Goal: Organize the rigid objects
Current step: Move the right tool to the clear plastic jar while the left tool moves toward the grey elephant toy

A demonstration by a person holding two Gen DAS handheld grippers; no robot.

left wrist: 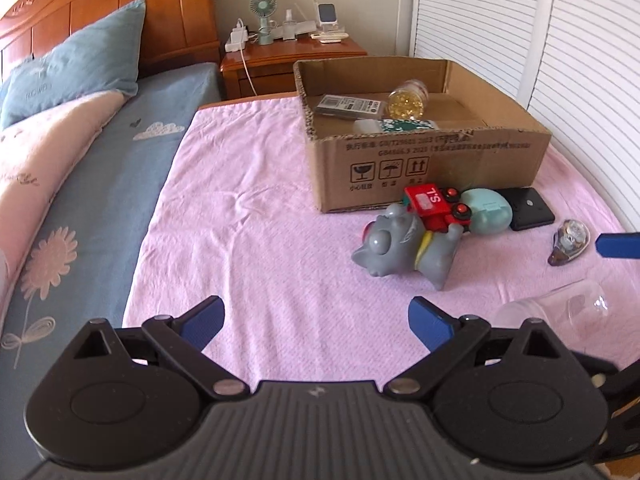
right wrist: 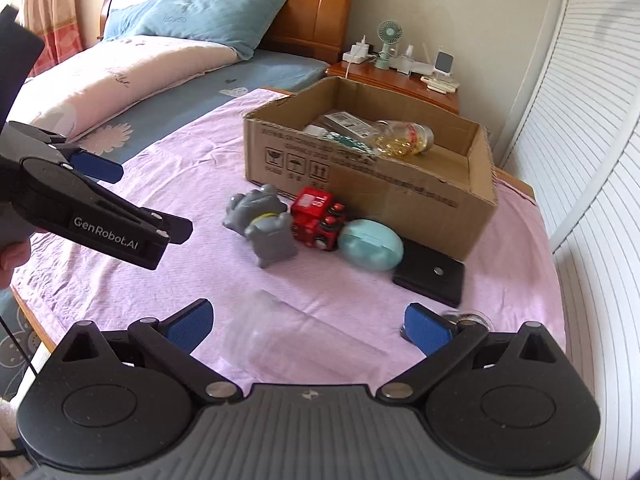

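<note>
A cardboard box (left wrist: 424, 168) (right wrist: 360, 184) stands on the pink cloth and holds a jar of gold bits (left wrist: 406, 98) (right wrist: 404, 138) and flat packets. In front of it lie a grey animal toy (left wrist: 404, 246) (right wrist: 264, 220), a red toy train (left wrist: 436, 204) (right wrist: 320, 218), a teal egg-shaped case (left wrist: 490, 210) (right wrist: 370, 244), a black flat case (left wrist: 530, 208) (right wrist: 430, 276), a small domed trinket (left wrist: 570, 242) and a clear glass (left wrist: 556, 312) (right wrist: 296, 336) on its side. My left gripper (left wrist: 318, 322) is open and empty. My right gripper (right wrist: 308, 326) is open, with the glass between its fingers.
A bed with a blue pillow (left wrist: 76, 64) and pink blanket lies to the left. A wooden nightstand (left wrist: 288, 60) with a fan and chargers stands behind the box. White louvred doors (left wrist: 560, 40) run along the right.
</note>
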